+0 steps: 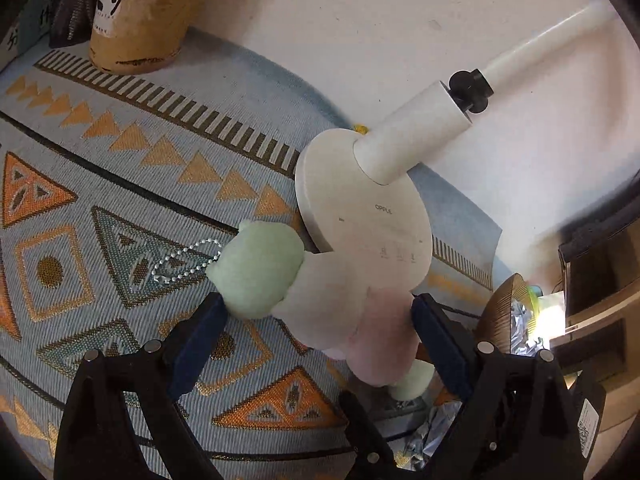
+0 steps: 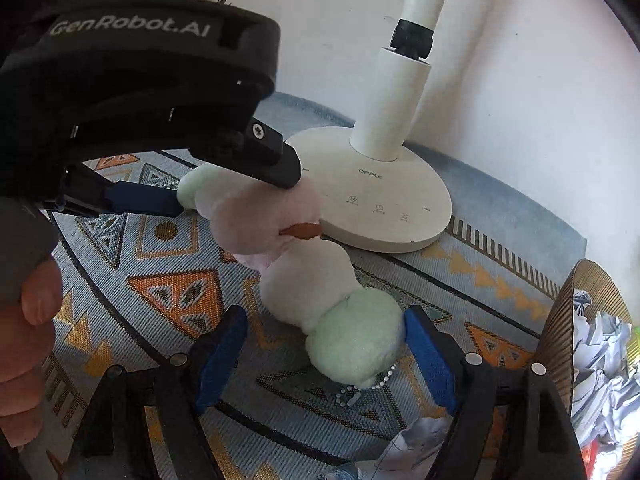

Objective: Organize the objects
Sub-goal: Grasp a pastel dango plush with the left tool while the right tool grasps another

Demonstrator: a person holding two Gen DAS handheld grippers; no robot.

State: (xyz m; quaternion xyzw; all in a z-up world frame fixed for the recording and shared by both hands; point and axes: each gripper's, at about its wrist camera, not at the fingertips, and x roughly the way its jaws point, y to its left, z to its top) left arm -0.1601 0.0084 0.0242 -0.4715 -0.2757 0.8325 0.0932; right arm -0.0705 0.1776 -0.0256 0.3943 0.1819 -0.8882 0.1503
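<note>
A plush toy (image 1: pixel 320 300) in pale green, white and pink, with a bead chain (image 1: pixel 180 264), is held above the patterned cloth. My left gripper (image 1: pixel 320 320) is shut on the plush toy, its blue pads pressing the pink and green ends. In the right wrist view the left gripper (image 2: pixel 240 196) grips the toy's pink end (image 2: pixel 264 216). My right gripper (image 2: pixel 324 352) is open, its blue pads on either side of the toy's green end (image 2: pixel 356 344), apart from it.
A white lamp base (image 2: pixel 384 196) with its pole (image 1: pixel 412 140) stands right behind the toy, against the wall. A brown cylinder (image 1: pixel 140 20) stands at the far left. A ribbed bowl of crumpled paper (image 2: pixel 592 340) sits at the right.
</note>
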